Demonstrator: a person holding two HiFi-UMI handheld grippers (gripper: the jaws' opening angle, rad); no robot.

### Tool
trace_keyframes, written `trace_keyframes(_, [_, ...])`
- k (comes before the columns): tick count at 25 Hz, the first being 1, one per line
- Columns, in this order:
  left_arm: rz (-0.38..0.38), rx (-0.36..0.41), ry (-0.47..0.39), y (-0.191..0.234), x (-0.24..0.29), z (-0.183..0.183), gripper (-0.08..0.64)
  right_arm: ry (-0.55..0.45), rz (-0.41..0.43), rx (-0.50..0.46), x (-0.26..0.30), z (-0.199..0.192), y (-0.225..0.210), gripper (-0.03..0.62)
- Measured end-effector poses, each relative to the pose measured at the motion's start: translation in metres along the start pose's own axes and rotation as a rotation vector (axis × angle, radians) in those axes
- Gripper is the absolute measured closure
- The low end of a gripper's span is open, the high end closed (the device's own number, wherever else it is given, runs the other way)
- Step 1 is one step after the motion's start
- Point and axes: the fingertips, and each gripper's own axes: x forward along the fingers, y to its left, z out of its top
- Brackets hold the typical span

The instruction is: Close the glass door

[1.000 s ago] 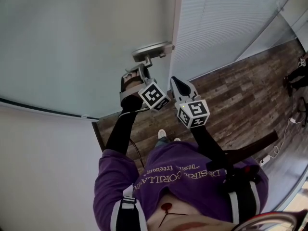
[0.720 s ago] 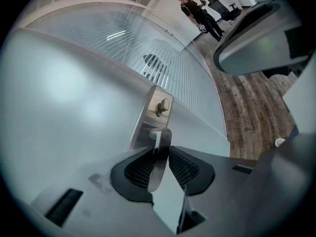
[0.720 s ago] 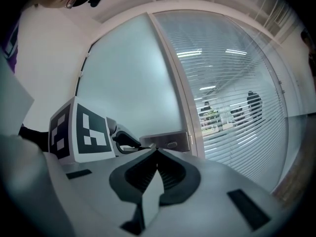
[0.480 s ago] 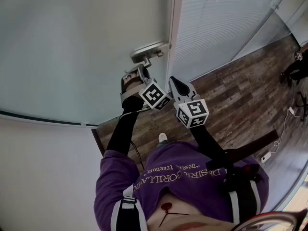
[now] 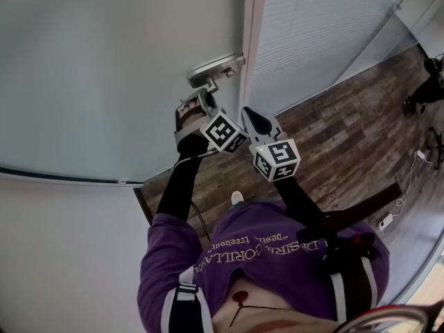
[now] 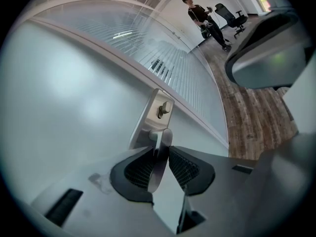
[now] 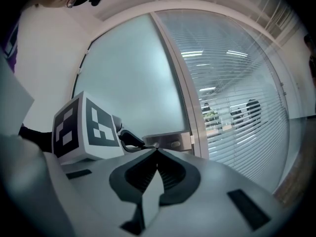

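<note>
The frosted glass door (image 5: 104, 61) stands ahead of me, its edge close to the white frame (image 5: 251, 40). On that edge is a metal lock plate (image 5: 215, 68) with a lever handle (image 6: 159, 152). My left gripper (image 5: 205, 97) is shut on the lever, and its pads (image 6: 183, 168) press the lever's sides in the left gripper view. My right gripper (image 5: 248, 118) hovers just to the right of it, shut and empty. The right gripper view shows its own jaws (image 7: 157, 152) closed, the left gripper's marker cube (image 7: 86, 127) and the lock plate (image 7: 170, 142) beyond.
A glass partition with white blinds (image 5: 312, 26) runs right of the frame. Wood-plank floor (image 5: 333, 144) lies below, with a cable and power strip (image 5: 388, 220) at the right. A person (image 6: 200, 16) and an office chair (image 6: 232, 16) are far off.
Both grippers have drifted a little along with the handle and the door's edge. The left gripper has kept its hold on the lever, and the right has stayed shut beside it.
</note>
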Motion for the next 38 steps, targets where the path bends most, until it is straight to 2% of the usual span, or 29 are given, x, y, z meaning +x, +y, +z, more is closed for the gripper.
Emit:
trace_keyframes(6, [0.017, -0.066, -0.003, 0.003, 0.009, -0.002, 0.46, 0.005, 0.005, 0.0, 0.006, -0.004, 0.005, 0.603])
trace_keyframes(15, [-0.028, -0.197, 0.002, 0.008, 0.013, -0.002, 0.459, -0.019, 0.005, -0.011, 0.015, 0.016, -0.02, 0.603])
trace_keyframes(18, [-0.007, -0.253, 0.011, 0.01, 0.015, -0.003, 0.445, -0.025, -0.001, -0.016, 0.016, 0.022, -0.03, 0.603])
trace_keyframes(21, [0.014, -0.279, 0.001, 0.011, 0.016, -0.003, 0.437, -0.022, -0.002, -0.02, 0.014, 0.024, -0.039, 0.603])
trace_keyframes(30, [-0.039, -0.366, 0.036, 0.014, 0.025, -0.006, 0.43, -0.031, 0.011, -0.034, 0.007, 0.03, -0.046, 0.603])
trace_keyframes(35, [-0.023, -0.337, 0.027, 0.015, 0.026, -0.006, 0.43, -0.037, 0.009, -0.036, 0.005, 0.032, -0.049, 0.603])
trace_keyframes(38, [0.002, -0.252, 0.039, 0.011, 0.023, -0.006, 0.43, -0.034, 0.016, -0.039, 0.002, 0.031, -0.048, 0.603])
